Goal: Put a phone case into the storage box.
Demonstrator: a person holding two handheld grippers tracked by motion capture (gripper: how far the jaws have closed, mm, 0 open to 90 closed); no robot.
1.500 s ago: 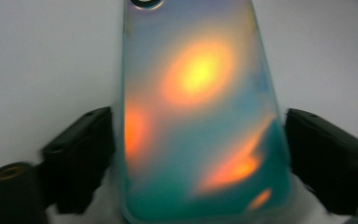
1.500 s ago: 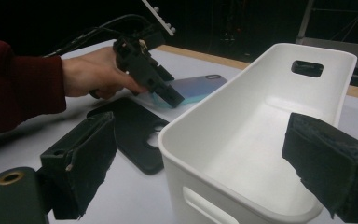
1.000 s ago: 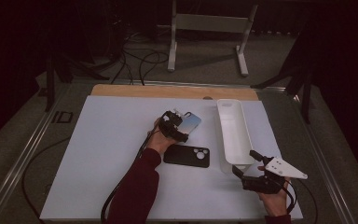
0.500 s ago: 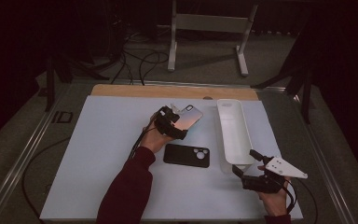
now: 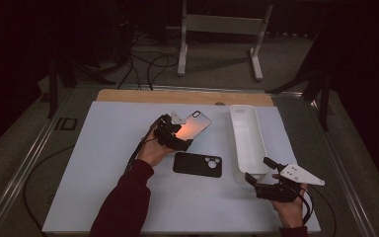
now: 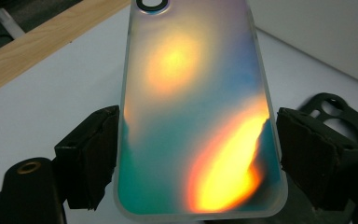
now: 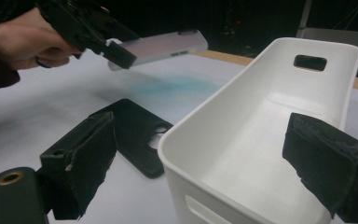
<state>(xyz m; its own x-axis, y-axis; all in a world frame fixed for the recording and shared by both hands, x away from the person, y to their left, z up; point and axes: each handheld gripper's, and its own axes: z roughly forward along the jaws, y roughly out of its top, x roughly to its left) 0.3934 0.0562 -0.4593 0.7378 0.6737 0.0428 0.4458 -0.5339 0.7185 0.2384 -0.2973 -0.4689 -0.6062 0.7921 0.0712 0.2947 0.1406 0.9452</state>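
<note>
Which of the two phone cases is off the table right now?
The iridescent phone case, held up in the left gripper. The black phone case lies flat on the table beside the white bin.

A white table (image 5: pixel 108 163) with a wooden strip (image 5: pixel 177 97) along its far edge; behind it, cables (image 5: pixel 148 64) and a metal stand (image 5: pixel 222 29) on the floor.

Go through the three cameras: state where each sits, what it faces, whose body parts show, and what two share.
High view: above the person's side, facing down on the table; both forearms enter below.
Left gripper view: on the left gripper, facing the iridescent phone case it clamps.
Right gripper view: on the right gripper, facing the white bin; the left hand shows.
Shared: the black phone case.
</note>
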